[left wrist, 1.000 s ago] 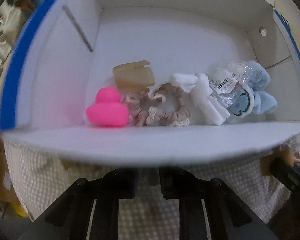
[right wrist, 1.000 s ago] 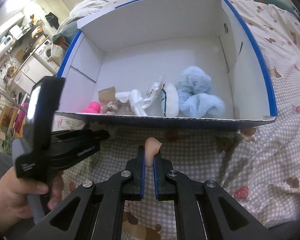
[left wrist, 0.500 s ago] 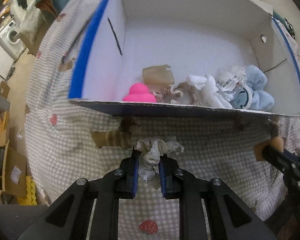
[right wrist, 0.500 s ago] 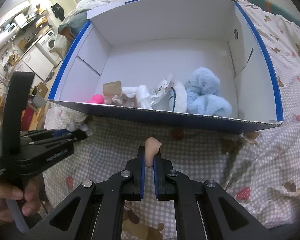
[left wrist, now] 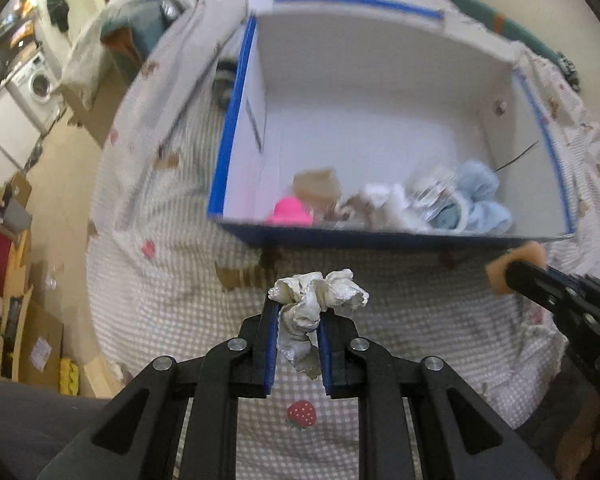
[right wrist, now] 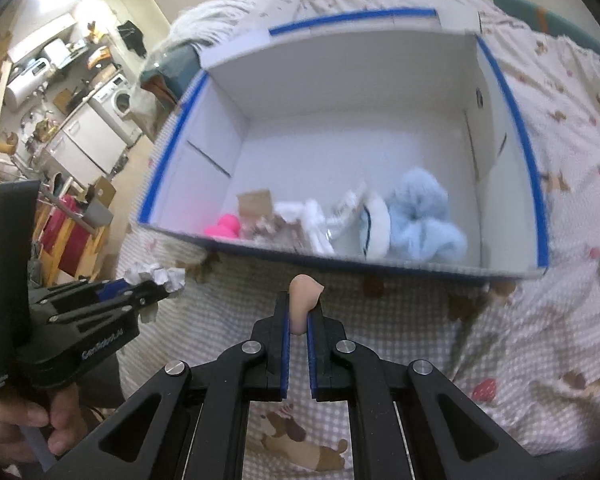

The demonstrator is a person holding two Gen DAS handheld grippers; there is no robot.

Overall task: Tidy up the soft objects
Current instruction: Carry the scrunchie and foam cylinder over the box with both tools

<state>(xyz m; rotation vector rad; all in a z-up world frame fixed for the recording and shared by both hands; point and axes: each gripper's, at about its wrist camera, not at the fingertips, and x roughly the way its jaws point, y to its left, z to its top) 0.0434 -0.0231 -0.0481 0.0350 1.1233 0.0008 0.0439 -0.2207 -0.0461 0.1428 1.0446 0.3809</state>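
Silvery scrunchie (left wrist: 318, 300) is clamped in left gripper (left wrist: 298, 326); right gripper (right wrist: 299, 322) pinches what seems a beige sponge (right wrist: 305, 296).

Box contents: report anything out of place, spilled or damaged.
Nothing stands out. The soft items, from the pink toy to the blue plush, sit bunched along the near wall of the box, none spilled. Two more remain outside, held in the tongs: a silver scrunchie and a beige sponge.

Lived-in home, bedroom open to utility area: bed with gingham strawberry-and-dog bedspread (right wrist: 540, 320), washing machine (right wrist: 118, 100), white cabinets (right wrist: 84, 144), cluttered kitchen counter (right wrist: 56, 56), cardboard boxes (left wrist: 40, 344) on floor.
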